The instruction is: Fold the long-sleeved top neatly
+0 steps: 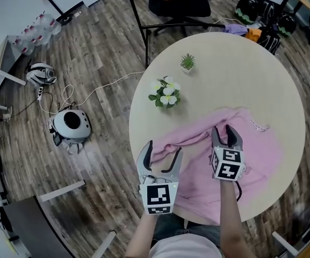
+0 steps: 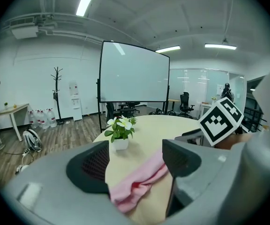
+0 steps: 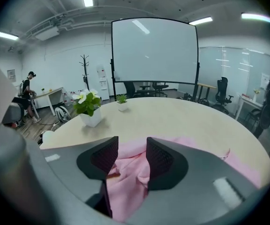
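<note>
Left gripper [image 1: 161, 156] and right gripper [image 1: 226, 135], head view: over crumpled pink top [image 1: 257, 152] at near edge of round tabletop [image 1: 240, 74]. Left gripper view: jaws wide, pink fold lying loose between. Right gripper view: jaws narrow, bunched cloth between.

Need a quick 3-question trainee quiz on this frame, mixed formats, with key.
1. True or false: the top is already folded flat.
2. Which gripper's jaws stand wider apart? A) left gripper B) right gripper C) equal
3. Fill in: ___ potted plants stand on the table.
Key: 1 false, it lies crumpled; 2 A; 3 two, the flowers and the small green plant.
</note>
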A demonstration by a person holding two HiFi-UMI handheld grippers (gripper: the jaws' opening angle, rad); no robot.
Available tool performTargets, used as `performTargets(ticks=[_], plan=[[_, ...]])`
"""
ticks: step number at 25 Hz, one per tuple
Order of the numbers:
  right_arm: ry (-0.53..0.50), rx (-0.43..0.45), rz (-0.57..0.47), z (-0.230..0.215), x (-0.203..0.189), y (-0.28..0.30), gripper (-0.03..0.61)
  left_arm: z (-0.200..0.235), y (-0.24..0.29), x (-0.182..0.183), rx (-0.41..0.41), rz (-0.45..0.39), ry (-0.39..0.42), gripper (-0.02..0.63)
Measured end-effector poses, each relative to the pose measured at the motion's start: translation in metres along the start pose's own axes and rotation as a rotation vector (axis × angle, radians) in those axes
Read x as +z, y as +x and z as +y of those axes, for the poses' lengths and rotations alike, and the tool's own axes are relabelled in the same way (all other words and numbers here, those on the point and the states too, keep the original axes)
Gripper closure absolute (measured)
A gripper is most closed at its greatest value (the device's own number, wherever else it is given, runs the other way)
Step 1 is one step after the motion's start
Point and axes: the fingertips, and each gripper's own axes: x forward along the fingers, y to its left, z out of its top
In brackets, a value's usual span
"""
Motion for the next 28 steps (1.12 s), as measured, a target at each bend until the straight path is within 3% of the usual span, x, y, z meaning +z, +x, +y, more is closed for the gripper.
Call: performTargets(ticks=[7, 15, 21, 28], plan=[[-0.069, 0.117, 0.012, 0.052, 0.002, -0.006, 0.415, 0.019, -0.013, -0.006, 0.037, -0.004, -0.022, 0.264], [-0.148, 0.231, 0.159, 0.106, -0.044, 0.004, 0.425, 0.038, -0.026, -0.018, 0.071, -0.002, -0.047, 0.264], [-0.197, 0.242, 0.242, 0.119, -0.072, 0.023, 0.426, 0.057, -0.034, -0.029, 0.103, 0.004, -0.069, 0.264], [-0.196, 0.232, 0.225, 0.122, -0.049, 0.047, 0.426, 0.077, -0.042, -0.039, 0.143, 0.018, -0.091, 0.264]])
